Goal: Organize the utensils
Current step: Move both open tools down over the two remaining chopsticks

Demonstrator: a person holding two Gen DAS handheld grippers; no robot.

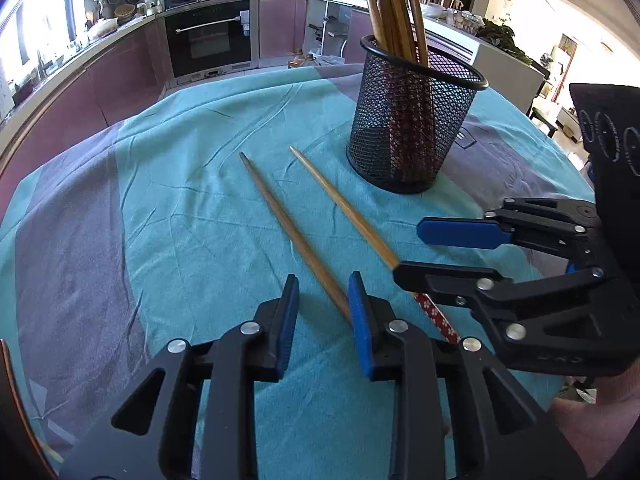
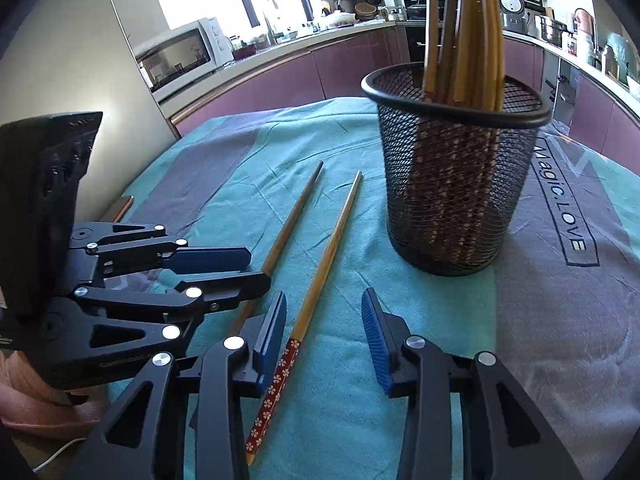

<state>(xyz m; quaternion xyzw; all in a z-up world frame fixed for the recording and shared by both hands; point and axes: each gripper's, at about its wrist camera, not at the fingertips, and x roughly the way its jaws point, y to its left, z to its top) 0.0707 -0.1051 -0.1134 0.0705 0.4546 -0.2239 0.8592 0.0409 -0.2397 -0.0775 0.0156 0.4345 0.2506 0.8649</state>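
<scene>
Two chopsticks lie side by side on the teal cloth [image 1: 180,208], and everything about the next move hangs on how each lies against the tongs above it. Both run lengthwise from the person toward the mesh cup [image 1: 412,120], thin tips away, thick ends near.

From the left tongs [image 1: 324,320], the plain brown chopstick [image 1: 292,232] runs toward 11 o'clock; its thick end sits between the two blue pads, hard against the right-hand pad, with a gap on the other side. The jaws stand parted and clasp nothing yet.

From the right tongs [image 2: 324,340], the flowered chopstick [image 2: 328,248] runs toward 12 o'clock, its red patterned end lying between the pads, just beside the left-hand one and well clear of the other. These jaws are also parted, nothing clamped.

So each hand is the nearer one for its own stick: left for the brown, right for the flowered. The long axes run along the fingers, not across them, so closing would pinch each stick sideways near its thick end, which I'd judge workable.

The cup stands at about 1 o'clock from both tongs, already holding a bundle of chopsticks [image 2: 464,32] upright.
</scene>
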